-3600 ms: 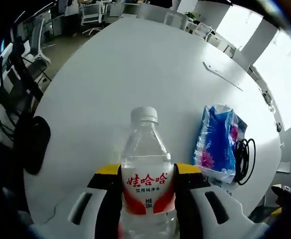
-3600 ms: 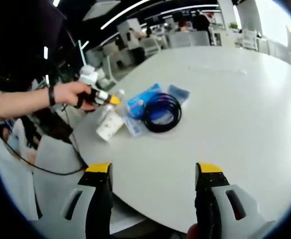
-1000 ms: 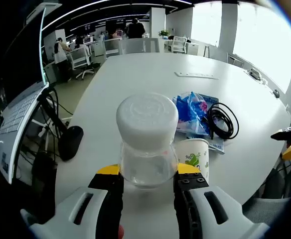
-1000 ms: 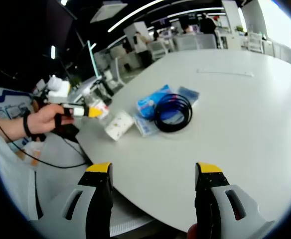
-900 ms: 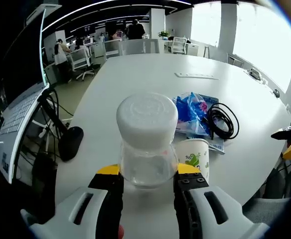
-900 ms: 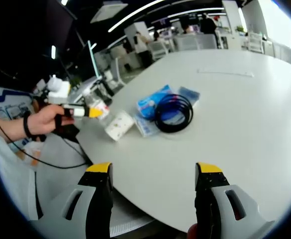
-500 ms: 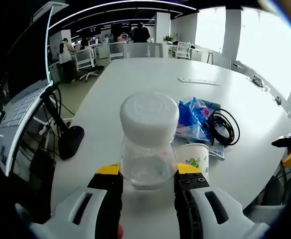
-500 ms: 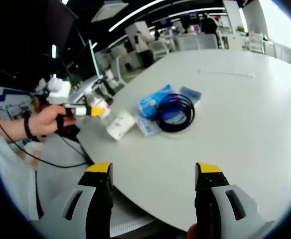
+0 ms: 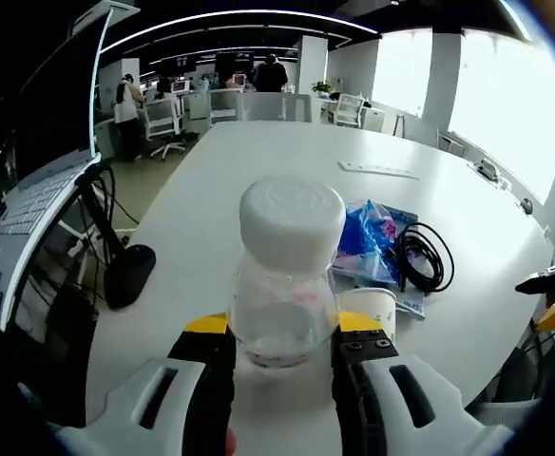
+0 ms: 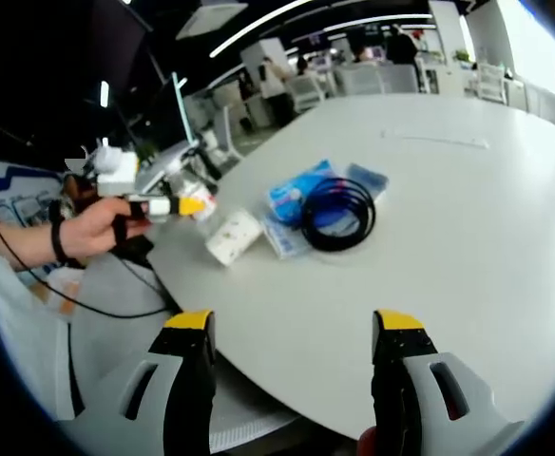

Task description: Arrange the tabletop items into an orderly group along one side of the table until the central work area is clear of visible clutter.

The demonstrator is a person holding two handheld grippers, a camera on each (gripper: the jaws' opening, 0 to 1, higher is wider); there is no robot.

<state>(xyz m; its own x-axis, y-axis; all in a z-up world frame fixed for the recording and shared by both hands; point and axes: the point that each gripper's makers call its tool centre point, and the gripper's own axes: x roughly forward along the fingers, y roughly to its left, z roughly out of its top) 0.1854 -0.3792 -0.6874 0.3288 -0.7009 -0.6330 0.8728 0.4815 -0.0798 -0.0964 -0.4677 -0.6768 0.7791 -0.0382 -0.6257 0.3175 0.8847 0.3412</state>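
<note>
Up close, the water bottle (image 9: 284, 275) sits clamped between the left gripper (image 9: 279, 351) jaws, cap toward the camera, above the near edge of the white table (image 9: 258, 161). Just beyond it lies a paper cup (image 9: 371, 308), apparently on its side, then blue packets (image 9: 371, 231) and a coiled black cable (image 9: 420, 256). The right gripper (image 10: 293, 328) hangs spread wide, holding nothing, over the table edge.

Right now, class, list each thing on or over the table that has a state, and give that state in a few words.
Bottle: capped, clamped in the left gripper.
Cup: tipped on its side near the table edge.
Cable: coiled, lying on the blue packs.
Right gripper: open, holding nothing.
</note>
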